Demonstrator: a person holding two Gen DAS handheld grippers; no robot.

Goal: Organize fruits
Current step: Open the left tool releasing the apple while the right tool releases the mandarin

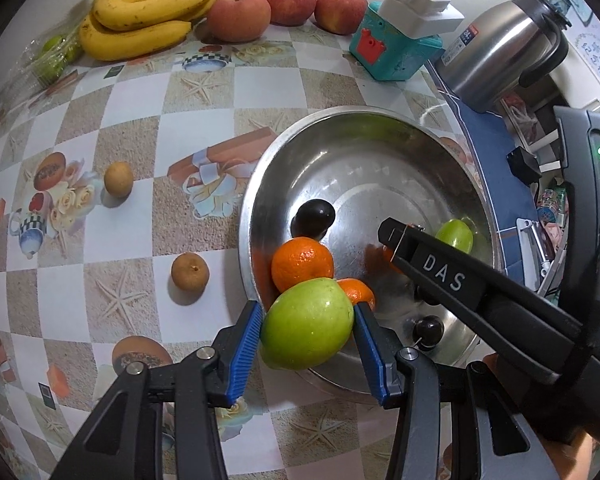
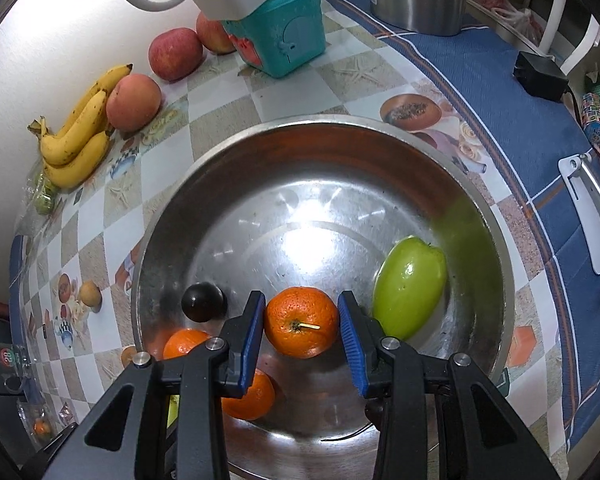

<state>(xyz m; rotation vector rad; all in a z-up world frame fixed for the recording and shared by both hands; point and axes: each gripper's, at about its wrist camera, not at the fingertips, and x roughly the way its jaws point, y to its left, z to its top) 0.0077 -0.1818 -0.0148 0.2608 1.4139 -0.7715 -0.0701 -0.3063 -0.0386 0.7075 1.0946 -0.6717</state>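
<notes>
We read "DAS" in white capitals on the finger of the right gripper [image 1: 424,258] where it crosses the left wrist view at three o'clock; the thermos [image 1: 500,44] at one o'clock carries a small label too blurred to read, and the panel behind it bears blue characters we cannot make out.

In that same view the left gripper [image 1: 308,330] pinches a green apple [image 1: 306,324] between its blue pads, held over the six o'clock rim of the steel bowl [image 1: 380,120]; just above the apple sit two mandarins [image 1: 302,266], a dark plum [image 1: 315,216] at ten o'clock inside the bowl, and two small dark fruits low at five o'clock.

In the right wrist view the right gripper [image 2: 302,326] pinches a mandarin [image 2: 302,322] with its pads against the peel, stem end facing us, low in the bowl [image 2: 340,128]; a long green fruit [image 2: 410,288] lies at three o'clock on the wall, a dark plum [image 2: 202,302] at nine, two more mandarins [image 2: 186,342] at seven.

Only the left view shows both brown longans [image 1: 118,179] on the checked tablecloth [image 1: 260,92] at nine o'clock; the right view shows only one, small. Both show bananas [image 1: 140,16], red apples [image 1: 238,16] and a teal toy box [image 1: 392,46] under a white power strip [image 1: 420,8]; only the right view shows the blue cloth [image 2: 480,92] with a black adapter [image 2: 540,76] at two o'clock.
</notes>
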